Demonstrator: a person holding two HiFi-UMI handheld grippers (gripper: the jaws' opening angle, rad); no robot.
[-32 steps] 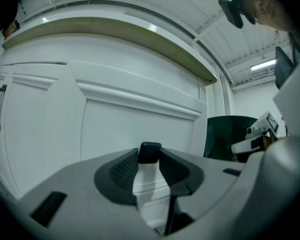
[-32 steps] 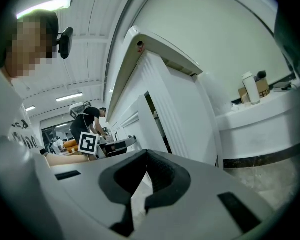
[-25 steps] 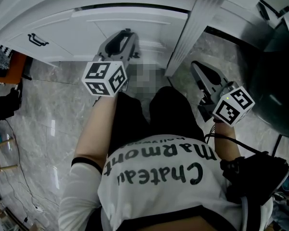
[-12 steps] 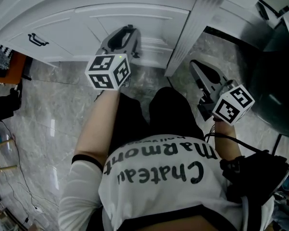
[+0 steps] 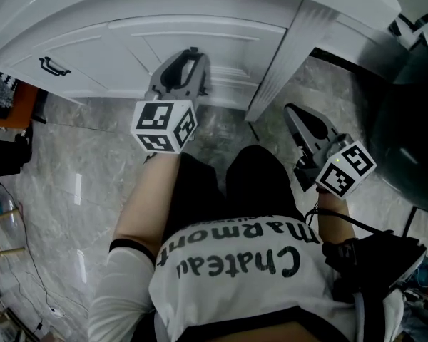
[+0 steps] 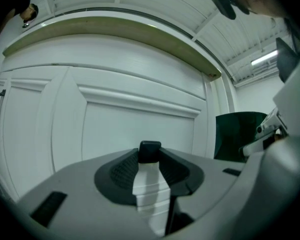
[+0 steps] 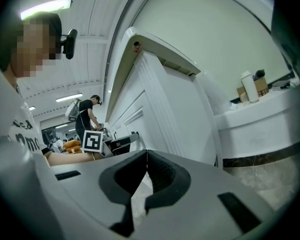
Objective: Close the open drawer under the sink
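White drawer [image 5: 200, 38] front under the sink sits at 12 o'clock in the head view and now looks flush with the cabinet. A second ago a dark gap showed along its top edge; that gap has gone. The left tool [image 5: 192, 54] has moved forward with it, at 11 o'clock, its tip at the lower part of the panel; whether it touches cannot be told. In the left gripper view the left tool [image 6: 150, 151] has its jaws together on nothing and faces the drawer [image 6: 140, 124] panel. The right tool [image 5: 291, 110] has hardly shifted, at 3 o'clock over the grey marble floor [image 5: 78, 162] near the white post [image 5: 278, 59]. In its own view the right tool [image 7: 146, 156] is closed and empty. The person's T-shirt [image 5: 235, 255] reads "Chateau Marmont", upside down from here. A black handle [image 5: 50, 66] sits at 10 o'clock on the neighbouring door.
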